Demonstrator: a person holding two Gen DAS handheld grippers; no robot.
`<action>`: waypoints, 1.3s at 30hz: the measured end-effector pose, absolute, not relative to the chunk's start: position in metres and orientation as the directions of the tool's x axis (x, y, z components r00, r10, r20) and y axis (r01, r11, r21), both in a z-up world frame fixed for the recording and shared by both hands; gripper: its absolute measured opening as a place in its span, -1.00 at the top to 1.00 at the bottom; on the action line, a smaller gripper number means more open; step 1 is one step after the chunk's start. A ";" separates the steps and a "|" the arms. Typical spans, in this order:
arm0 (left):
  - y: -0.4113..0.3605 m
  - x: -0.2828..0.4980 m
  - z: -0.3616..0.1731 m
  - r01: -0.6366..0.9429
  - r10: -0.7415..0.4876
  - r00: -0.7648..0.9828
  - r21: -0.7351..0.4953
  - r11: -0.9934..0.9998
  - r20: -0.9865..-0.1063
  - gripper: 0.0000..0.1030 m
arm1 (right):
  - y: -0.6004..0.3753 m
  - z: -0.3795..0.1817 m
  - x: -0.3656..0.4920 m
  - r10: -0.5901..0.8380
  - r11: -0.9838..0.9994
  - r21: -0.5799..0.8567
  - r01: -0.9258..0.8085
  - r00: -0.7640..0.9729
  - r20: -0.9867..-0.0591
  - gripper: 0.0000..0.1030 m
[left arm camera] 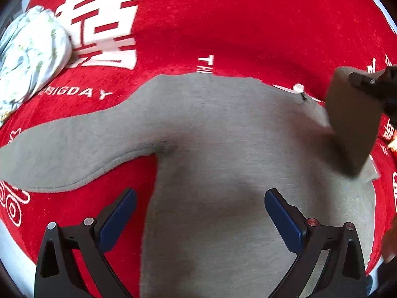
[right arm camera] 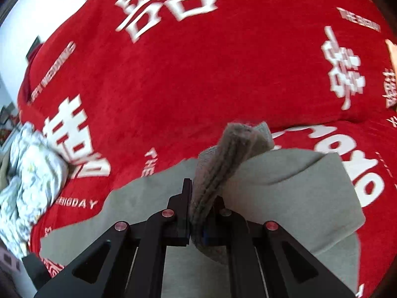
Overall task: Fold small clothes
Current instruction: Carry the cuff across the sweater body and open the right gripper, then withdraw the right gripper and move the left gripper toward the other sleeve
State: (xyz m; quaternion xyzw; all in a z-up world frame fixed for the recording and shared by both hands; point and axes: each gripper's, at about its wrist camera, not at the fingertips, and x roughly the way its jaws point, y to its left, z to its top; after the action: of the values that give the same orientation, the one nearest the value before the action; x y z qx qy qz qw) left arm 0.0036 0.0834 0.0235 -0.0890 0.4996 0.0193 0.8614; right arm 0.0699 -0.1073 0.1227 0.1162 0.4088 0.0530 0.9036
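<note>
A grey sweatshirt [left arm camera: 223, 149] lies spread on a red blanket, one sleeve [left arm camera: 62, 149] stretched out to the left. My left gripper [left arm camera: 199, 206] is open and empty, low over the sweatshirt's body. My right gripper [right arm camera: 198, 206] is shut on the cuff of the other grey sleeve [right arm camera: 223, 164] and holds it lifted above the body [right arm camera: 285, 181]. In the left wrist view the right gripper [left arm camera: 372, 87] shows at the right edge with the raised sleeve [left arm camera: 352, 124] hanging from it.
The red blanket [left arm camera: 223, 24] with white characters covers the whole surface and also fills the right wrist view [right arm camera: 198, 74]. A crumpled white patterned garment [left arm camera: 29, 57] lies at the far left; it also shows in the right wrist view [right arm camera: 29, 178].
</note>
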 end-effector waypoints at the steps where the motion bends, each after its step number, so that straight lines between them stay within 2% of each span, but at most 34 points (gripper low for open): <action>1: 0.088 0.002 0.023 -0.131 -0.055 0.499 -0.138 0.982 -0.865 -1.00 | -0.098 0.119 0.070 0.199 0.968 0.249 -0.016 0.650 -0.733 0.86; 11: 0.127 -0.010 0.019 -0.214 -0.059 0.494 -0.187 0.959 -0.868 -1.00 | -0.043 0.081 0.077 0.242 0.969 0.229 -0.096 0.560 -0.792 0.86; 23: 0.142 -0.015 0.015 -0.254 -0.055 0.485 -0.201 0.946 -0.873 -1.00 | -0.012 0.037 0.084 0.228 0.973 0.183 -0.139 0.479 -0.848 0.85; 26: 0.143 -0.016 0.016 -0.258 -0.059 0.482 -0.206 0.944 -0.874 -1.00 | -0.013 0.029 0.085 0.261 0.965 0.216 -0.149 0.447 -0.856 0.72; 27: 0.144 -0.015 0.017 -0.261 -0.060 0.483 -0.209 0.943 -0.874 -1.00 | -0.013 0.028 0.085 0.276 0.961 0.230 -0.156 0.441 -0.854 0.58; 28: 0.143 -0.015 0.018 -0.263 -0.059 0.484 -0.209 0.942 -0.873 -1.00 | -0.013 0.029 0.084 0.305 0.952 0.256 -0.169 0.431 -0.849 0.29; 29: 0.143 -0.015 0.019 -0.264 -0.057 0.485 -0.208 0.942 -0.873 -1.00 | -0.014 0.031 0.083 0.330 0.943 0.277 -0.183 0.426 -0.842 0.13; 30: 0.142 -0.015 0.021 -0.264 -0.055 0.486 -0.206 0.942 -0.872 -1.00 | -0.015 0.036 0.081 0.341 0.939 0.283 -0.195 0.431 -0.835 -0.15; 31: 0.140 -0.015 0.023 -0.262 -0.054 0.488 -0.205 0.943 -0.871 -1.00 | -0.018 0.044 0.078 0.346 0.937 0.278 -0.211 0.449 -0.824 -0.33; 35: 0.129 -0.010 0.036 -0.240 -0.053 0.501 -0.197 0.950 -0.864 -1.00 | -0.049 0.076 0.067 0.326 0.943 0.236 -0.233 0.529 -0.783 -0.40; 39: 0.102 0.000 0.045 -0.186 -0.062 0.502 -0.178 0.966 -0.862 -1.00 | -0.114 0.083 0.067 0.172 0.985 0.125 -0.119 0.588 -0.791 -0.47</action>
State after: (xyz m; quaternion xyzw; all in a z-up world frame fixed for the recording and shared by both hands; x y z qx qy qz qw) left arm 0.0003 0.1021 0.0446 -0.1247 0.4974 0.0363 0.8577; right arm 0.0669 -0.1142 0.0826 0.0296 0.4467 0.0815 0.8905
